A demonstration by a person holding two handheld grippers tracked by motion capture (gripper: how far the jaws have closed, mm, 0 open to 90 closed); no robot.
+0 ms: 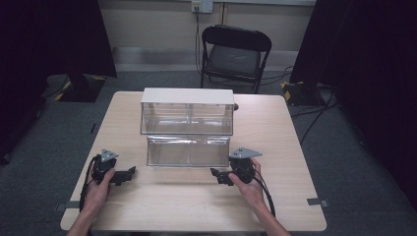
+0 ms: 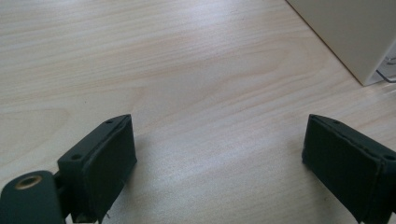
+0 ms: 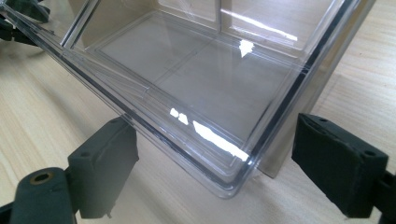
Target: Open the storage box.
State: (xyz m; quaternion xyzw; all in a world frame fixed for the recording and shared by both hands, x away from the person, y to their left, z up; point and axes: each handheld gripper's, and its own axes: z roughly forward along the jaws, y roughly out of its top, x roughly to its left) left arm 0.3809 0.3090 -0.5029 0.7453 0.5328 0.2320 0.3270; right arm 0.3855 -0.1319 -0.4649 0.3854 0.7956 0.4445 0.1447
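Both wide, nothing held: left gripper (image 1: 129,173) sat on the table (image 1: 196,201) w/ jaws spread; right gripper (image 1: 218,176) gaped at clear drawer's (image 1: 188,151) front corner.

Left hand-held gripper (image 1: 129,173) — jaws apart; right hand-held gripper (image 1: 216,175) — same.

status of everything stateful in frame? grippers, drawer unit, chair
left gripper: open, nothing between the jaws, above bare table.
right gripper: open, jaws either side of the drawer's near corner, not closed on it.
clear drawer: pulled out of the cabinet toward the person, looks empty.
cabinet: upright on the table, upper compartment looks empty.
folding chair: unfolded, unoccupied.
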